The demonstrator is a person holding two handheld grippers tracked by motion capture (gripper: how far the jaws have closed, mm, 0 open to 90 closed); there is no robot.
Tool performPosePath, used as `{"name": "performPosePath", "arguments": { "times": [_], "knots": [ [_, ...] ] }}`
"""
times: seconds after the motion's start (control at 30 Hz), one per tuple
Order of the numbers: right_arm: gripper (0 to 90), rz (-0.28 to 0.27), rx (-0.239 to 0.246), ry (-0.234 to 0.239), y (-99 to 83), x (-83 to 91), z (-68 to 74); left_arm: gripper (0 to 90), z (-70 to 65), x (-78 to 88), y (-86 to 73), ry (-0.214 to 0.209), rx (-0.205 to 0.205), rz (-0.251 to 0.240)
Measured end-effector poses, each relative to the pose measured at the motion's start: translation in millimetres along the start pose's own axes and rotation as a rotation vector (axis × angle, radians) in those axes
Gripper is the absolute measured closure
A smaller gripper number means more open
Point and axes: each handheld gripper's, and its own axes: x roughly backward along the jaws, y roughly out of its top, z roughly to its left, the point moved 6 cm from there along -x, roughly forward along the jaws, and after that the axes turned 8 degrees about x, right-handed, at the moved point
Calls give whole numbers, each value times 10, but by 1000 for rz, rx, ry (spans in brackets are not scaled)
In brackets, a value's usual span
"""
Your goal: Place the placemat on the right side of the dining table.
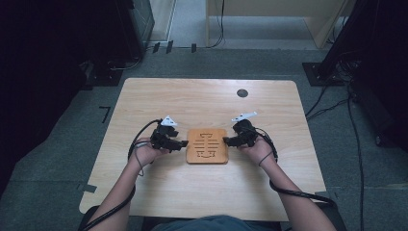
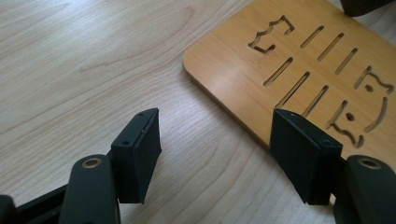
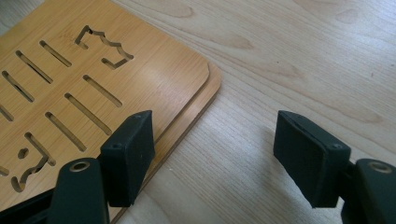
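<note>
Black jaws of the left gripper (image 2: pixel 212 154) stand apart over bare wood, gripping nothing; one jaw hangs over the near edge of the wooden board (image 2: pixel 299 60), the other over the table (image 2: pixel 84 60) just beside the board; seen from the gripper's own camera, the board lies flat with its rounded corner towards the jaws, cut through with straight slots and a few shaped openings. Jaws of the right gripper (image 3: pixel 215 154) are likewise spread and hold nothing; one jaw sits above the board (image 3: pixel 93 70) near its rounded corner, the other over the table (image 3: pixel 303 56) beside the board; at that corner a second, lower layer of the board peeps out beneath the top sheet. From the high view the board (image 1: pixel 207 145) lies in the middle of the table (image 1: pixel 202 96), nearer the person's side; the left gripper (image 1: pixel 181 143) is just beside the board's left edge and the right gripper (image 1: pixel 228 141) just beside its right edge, each held in a hand; a small dark round spot (image 1: pixel 242 93) sits on the table well beyond the board, towards the far right.
</note>
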Motion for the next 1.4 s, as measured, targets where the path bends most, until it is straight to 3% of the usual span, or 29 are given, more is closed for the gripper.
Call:
{"name": "performPosePath", "arguments": {
  "times": [0.77,1.1,1.4],
  "knots": [
    [246,2,2,7,23,-56,75,356,-13,3,0,-3,4,-1],
    [168,-16,46,-11,52,-90,113,384,-31,5,-3,-8,4,10],
    [165,-27,39,-1,93,-109,161,389,-79,-7,-9,-17,-5,19]
  ]
}}
